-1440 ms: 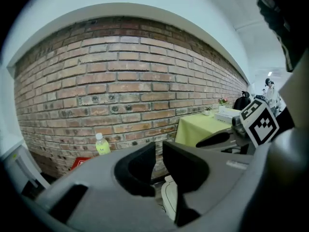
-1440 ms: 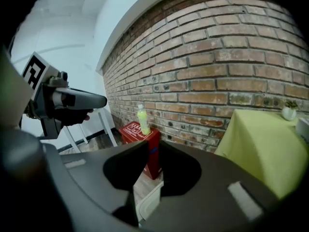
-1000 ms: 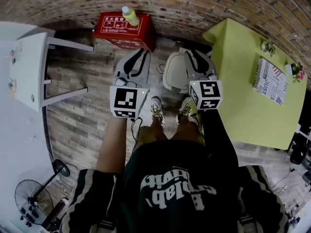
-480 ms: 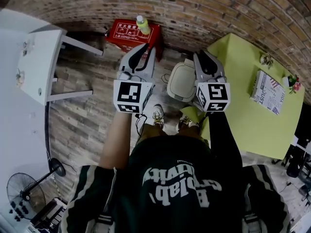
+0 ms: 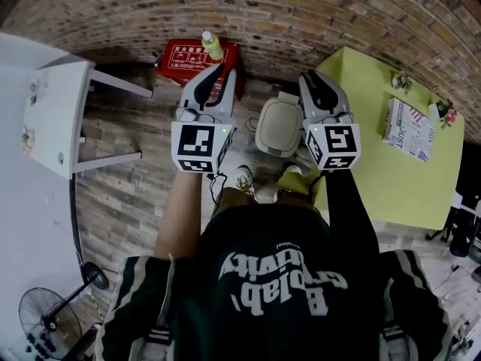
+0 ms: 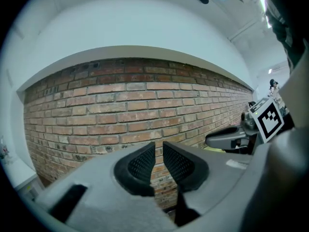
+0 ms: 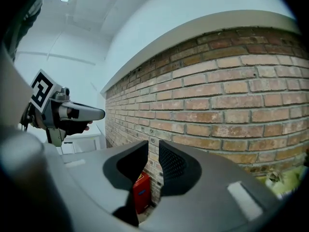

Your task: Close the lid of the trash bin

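The trash bin (image 5: 279, 126) is a cream, rounded-rectangular plastic tub. It stands on the plank floor (image 5: 128, 179) just past my shoes, between my two grippers and lower than them. From above, its smooth lid looks to lie flat over the rim.

My left gripper (image 5: 223, 70) and right gripper (image 5: 308, 77) are grey moulded shells, each with a black-and-white marker cube at the back. Both point toward the brick wall (image 5: 301, 13). On each one the black pads, dimpled like mesh, stand a narrow slit apart with only air between them.

Only the head view shows the bin. The left gripper view shows rough red brick under a smooth white upper wall, with my right gripper off at the edge. The right gripper view catches the red box (image 7: 141, 192) low in the slit between its pads, at the foot of the wall.

From above, a yellow-green bottle (image 5: 213, 45) stands on that box. A lime-green bench (image 5: 376, 164) to the right carries a printed booklet (image 5: 409, 130). A white bench (image 5: 52, 104) sits to the left, and a black fan (image 5: 49, 323) is near my left side.
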Available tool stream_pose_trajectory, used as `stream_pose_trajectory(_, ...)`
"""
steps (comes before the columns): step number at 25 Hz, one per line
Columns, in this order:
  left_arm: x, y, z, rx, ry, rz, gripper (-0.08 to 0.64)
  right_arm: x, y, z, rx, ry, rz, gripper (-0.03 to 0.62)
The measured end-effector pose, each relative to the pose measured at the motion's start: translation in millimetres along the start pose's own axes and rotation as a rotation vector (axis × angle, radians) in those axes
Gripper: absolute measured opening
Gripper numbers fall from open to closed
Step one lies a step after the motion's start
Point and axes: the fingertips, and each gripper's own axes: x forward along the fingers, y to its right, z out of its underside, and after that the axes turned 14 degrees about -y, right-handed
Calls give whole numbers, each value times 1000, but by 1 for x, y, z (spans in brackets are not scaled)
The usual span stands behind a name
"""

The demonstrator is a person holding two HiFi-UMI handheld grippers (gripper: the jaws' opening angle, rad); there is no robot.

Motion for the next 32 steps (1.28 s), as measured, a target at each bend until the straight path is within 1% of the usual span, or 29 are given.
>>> stream_pose_trajectory(5, -9, -4, -12, 24, 41, 37, 55, -14, -2, -19, 51, 45, 34, 81)
stream_pose_trajectory(8, -16, -6, -18, 24, 65, 62, 52, -25, -6, -32, 55, 75, 59, 81)
stream_pose_trajectory(12, -27, -4, -29, 30, 100, 101, 38, -40, -12, -48, 32, 112, 94, 70)
stream_pose_trajectory(14, -34, 0, -36, 55, 119, 118, 8, -48, -16, -54, 24, 124, 107, 57)
stream_pose_trajectory(16, -41, 4, -42, 80, 138, 136, 8, -55, -19, -58, 12, 134, 112, 14)
stream_pose_trajectory(22, -52, 10, -52, 111, 167, 154, 8, -71, -36, -69, -74, 161, 111, 12)
stream_pose_trajectory(32, -62, 5, -52, 128, 176, 166, 8, -78, -51, -77, -93, 177, 122, 12)
